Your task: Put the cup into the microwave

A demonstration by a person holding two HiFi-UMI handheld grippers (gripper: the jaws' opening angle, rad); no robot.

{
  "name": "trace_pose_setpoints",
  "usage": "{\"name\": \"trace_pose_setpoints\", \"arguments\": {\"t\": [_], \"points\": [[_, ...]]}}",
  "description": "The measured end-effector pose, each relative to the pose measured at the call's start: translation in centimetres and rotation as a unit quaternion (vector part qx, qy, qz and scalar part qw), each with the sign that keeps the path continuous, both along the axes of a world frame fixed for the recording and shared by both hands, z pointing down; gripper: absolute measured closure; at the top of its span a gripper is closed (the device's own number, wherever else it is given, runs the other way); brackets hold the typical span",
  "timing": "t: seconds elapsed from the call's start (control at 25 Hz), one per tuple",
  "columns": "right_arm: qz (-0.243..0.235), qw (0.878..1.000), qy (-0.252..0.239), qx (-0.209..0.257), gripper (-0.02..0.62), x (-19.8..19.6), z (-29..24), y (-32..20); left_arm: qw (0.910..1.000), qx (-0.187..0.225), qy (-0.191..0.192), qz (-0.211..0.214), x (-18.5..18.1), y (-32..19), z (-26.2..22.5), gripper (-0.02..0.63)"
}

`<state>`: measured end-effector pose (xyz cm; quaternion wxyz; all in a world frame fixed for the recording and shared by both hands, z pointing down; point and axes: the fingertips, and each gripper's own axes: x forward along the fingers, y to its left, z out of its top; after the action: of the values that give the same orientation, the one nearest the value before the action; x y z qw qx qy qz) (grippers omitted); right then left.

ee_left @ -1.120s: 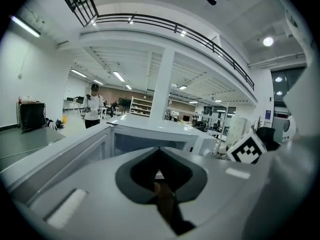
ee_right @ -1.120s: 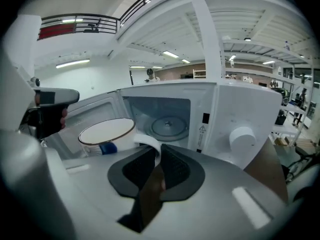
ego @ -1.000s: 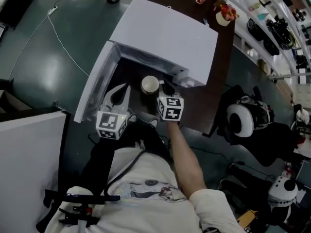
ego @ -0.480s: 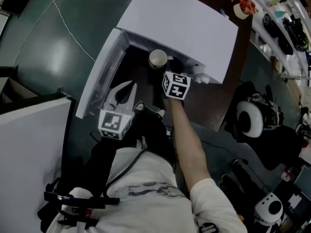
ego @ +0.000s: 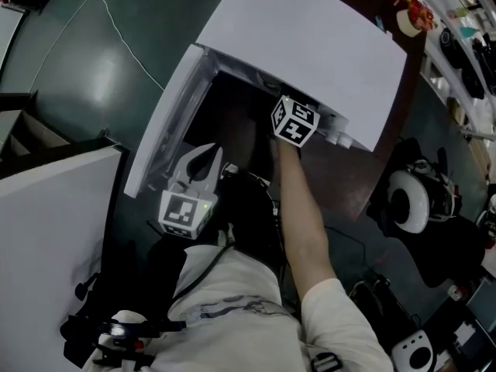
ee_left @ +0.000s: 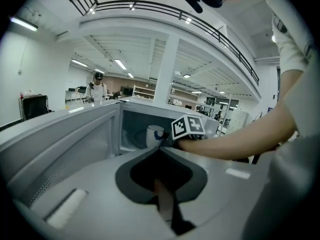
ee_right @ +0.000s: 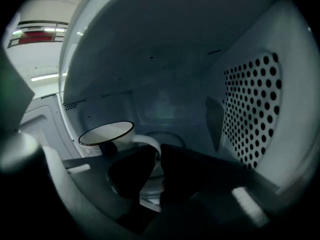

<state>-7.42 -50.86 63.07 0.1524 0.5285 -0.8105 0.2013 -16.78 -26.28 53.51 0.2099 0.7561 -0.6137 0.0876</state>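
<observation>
Head view: the microwave (ego: pixel 310 45) lies at 12 o'clock, its door (ego: pixel 167 115) swung out toward 9. The right gripper (ego: pixel 295 122) reaches in under the top at 1 o'clock, so what it carries is hidden here. The left gripper (ego: pixel 209 152) waits at 8 o'clock beside the door.

Left gripper view: its jaws meet at the tips with nothing between them. At 12 o'clock, inside the cavity, is the cup (ee_left: pixel 154 135).

Right gripper view: the jaws are clenched on the cup's handle, with the cup body at 9 o'clock and the perforated wall (ee_right: pixel 252 109) at 3.

The grip is on the handle alone – letting go before the base sits flat could tip the cup, and a drift toward 9 could knock its rim on the cavity wall.
</observation>
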Motion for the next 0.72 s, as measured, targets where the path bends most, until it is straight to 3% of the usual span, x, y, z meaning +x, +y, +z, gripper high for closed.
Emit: {"name": "trace_pose_setpoints", "arguments": {"t": [0.4, 0.72], "points": [[0.044, 0.999, 0.001, 0.024, 0.555, 0.6, 0.2, -3.0, 0.9999, -0.007, 0.004, 0.006, 0.6, 0.0, 0.7, 0.607], [0.052, 0.998, 0.008, 0.04, 0.555, 0.4, 0.2, -3.9, 0.9998, -0.016, 0.005, 0.008, 0.5, 0.1, 1.1, 0.607]]}}
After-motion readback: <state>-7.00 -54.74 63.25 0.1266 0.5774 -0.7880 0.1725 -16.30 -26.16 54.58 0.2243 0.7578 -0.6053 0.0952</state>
